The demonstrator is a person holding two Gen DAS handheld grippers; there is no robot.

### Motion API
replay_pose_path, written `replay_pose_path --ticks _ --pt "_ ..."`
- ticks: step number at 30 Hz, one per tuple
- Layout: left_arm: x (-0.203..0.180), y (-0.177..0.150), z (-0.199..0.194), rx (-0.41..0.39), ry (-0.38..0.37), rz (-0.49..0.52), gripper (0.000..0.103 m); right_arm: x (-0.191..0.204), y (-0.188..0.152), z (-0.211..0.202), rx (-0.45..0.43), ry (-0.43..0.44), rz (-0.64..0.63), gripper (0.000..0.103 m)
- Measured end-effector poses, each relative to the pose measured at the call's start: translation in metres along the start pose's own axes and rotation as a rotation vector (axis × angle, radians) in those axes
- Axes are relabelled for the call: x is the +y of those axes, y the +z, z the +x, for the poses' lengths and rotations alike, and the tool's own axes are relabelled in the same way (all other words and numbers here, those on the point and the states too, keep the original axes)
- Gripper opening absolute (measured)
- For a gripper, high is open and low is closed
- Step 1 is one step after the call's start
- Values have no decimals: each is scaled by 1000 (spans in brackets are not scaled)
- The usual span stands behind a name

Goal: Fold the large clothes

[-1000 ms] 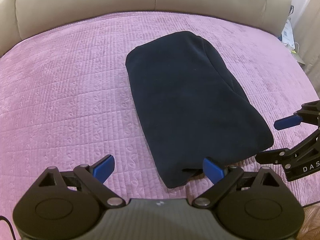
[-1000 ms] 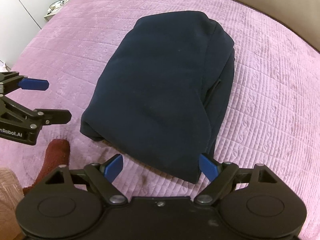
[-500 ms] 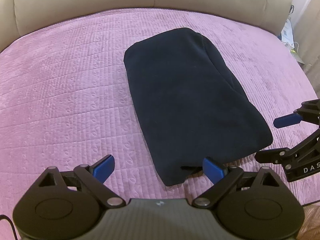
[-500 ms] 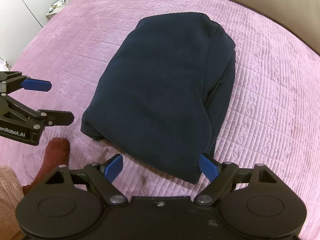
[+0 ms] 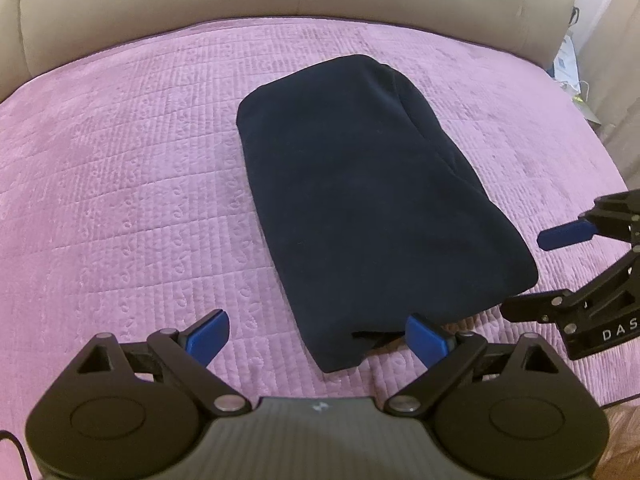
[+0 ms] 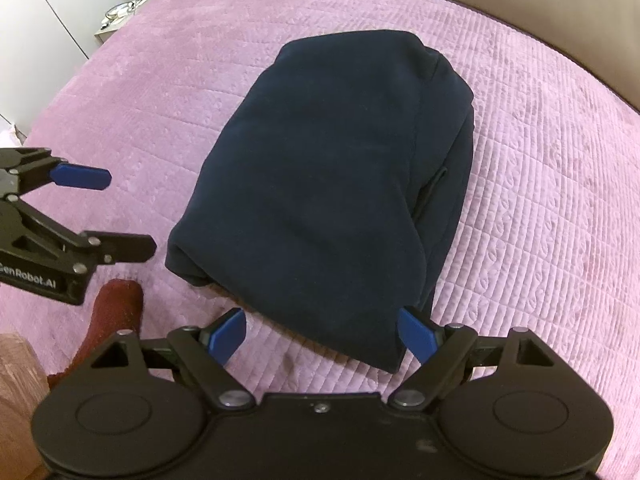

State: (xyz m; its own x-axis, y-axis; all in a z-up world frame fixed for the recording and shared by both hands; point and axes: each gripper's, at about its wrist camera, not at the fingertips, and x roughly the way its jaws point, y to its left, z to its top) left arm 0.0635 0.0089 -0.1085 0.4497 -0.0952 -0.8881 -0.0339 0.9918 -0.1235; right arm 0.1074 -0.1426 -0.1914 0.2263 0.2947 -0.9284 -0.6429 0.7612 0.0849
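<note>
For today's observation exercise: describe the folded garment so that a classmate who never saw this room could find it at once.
Start at the bed with the pink quilted cover and beige padded headboard. In the middle of the cover lies a folded garment, a thick oblong bundle. It is dark navy, the only dark cloth on the pink; both open claws sit at its near end without touching it.

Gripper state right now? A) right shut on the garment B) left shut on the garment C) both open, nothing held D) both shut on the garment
C: the left gripper and right gripper both have fingers spread, clear of the folded navy garment lying on the pink bedspread.
</note>
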Motion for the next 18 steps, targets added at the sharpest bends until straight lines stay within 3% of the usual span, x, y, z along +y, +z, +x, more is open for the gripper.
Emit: replay_pose_path --ticks 7,18 --pt "4 0 -2 -18 -42 -27 99 2 0 -2 -10 8 1 99" --pt "7 0 -2 -18 -43 -54 99 0 0 -11 -52 8 13 100"
